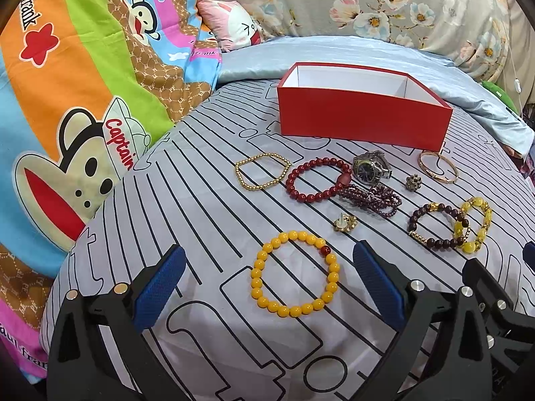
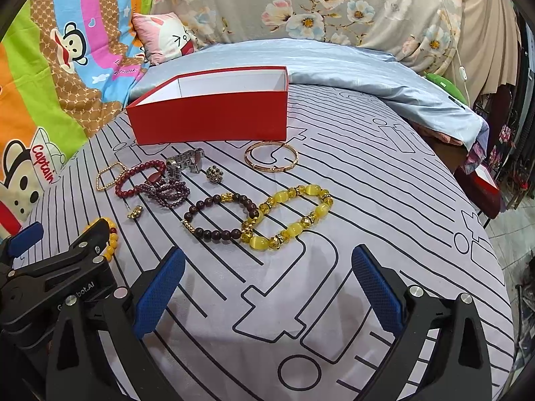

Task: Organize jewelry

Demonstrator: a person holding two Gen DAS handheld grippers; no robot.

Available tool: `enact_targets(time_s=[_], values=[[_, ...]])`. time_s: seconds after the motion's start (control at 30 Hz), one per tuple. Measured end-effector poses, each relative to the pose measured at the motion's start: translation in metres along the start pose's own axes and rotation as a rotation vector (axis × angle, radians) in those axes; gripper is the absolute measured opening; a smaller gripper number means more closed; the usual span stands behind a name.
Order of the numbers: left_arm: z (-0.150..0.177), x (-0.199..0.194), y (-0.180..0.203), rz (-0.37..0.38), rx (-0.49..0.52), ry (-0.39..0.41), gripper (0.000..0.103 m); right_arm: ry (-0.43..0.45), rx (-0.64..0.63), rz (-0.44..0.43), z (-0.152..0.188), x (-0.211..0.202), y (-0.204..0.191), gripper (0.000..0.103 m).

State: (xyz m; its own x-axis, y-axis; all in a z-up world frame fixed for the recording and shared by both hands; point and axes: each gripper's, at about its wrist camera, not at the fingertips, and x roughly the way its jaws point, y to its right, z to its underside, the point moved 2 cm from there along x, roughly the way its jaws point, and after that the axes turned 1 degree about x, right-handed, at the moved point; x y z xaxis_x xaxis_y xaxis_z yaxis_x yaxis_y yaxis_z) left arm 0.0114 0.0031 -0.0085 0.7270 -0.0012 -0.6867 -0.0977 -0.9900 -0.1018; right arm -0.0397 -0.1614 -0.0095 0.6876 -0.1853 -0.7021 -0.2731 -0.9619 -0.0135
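Observation:
An open red box (image 1: pixel 361 118) with a white inside stands at the back of the bed; it also shows in the right wrist view (image 2: pixel 210 118). Jewelry lies in front of it: a yellow bead bracelet (image 1: pixel 294 277), a red bead bracelet (image 1: pixel 317 178), a gold bead chain (image 1: pixel 262 171), a watch (image 1: pixel 371 167), a gold bangle (image 2: pixel 271 156), a dark brown bracelet (image 2: pixel 220 217) and a yellow crystal bracelet (image 2: pixel 291 217). My left gripper (image 1: pixel 269 257) is open, with the yellow bead bracelet between its fingers. My right gripper (image 2: pixel 267 260) is open and empty, just short of the crystal bracelet.
The jewelry lies on a grey sheet with black lines (image 2: pixel 367 200). A purple bead strand (image 1: pixel 371 198) and two small brooches (image 1: pixel 413 180) lie among the bracelets. A cartoon quilt (image 1: pixel 67 100) lies at the left, a blue blanket (image 2: pixel 367 73) and floral bedding behind. The bed's edge drops off at the right (image 2: pixel 485 207).

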Motion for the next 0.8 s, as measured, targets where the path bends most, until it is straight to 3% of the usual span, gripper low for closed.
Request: enact_targets(time_s=[0.8], values=[[0.0004, 0.0009, -0.0022, 0.001, -0.004, 0.001, 0.092, 0.000, -0.003, 0.002, 0.0008, -0.0007, -0.0016, 0.096]])
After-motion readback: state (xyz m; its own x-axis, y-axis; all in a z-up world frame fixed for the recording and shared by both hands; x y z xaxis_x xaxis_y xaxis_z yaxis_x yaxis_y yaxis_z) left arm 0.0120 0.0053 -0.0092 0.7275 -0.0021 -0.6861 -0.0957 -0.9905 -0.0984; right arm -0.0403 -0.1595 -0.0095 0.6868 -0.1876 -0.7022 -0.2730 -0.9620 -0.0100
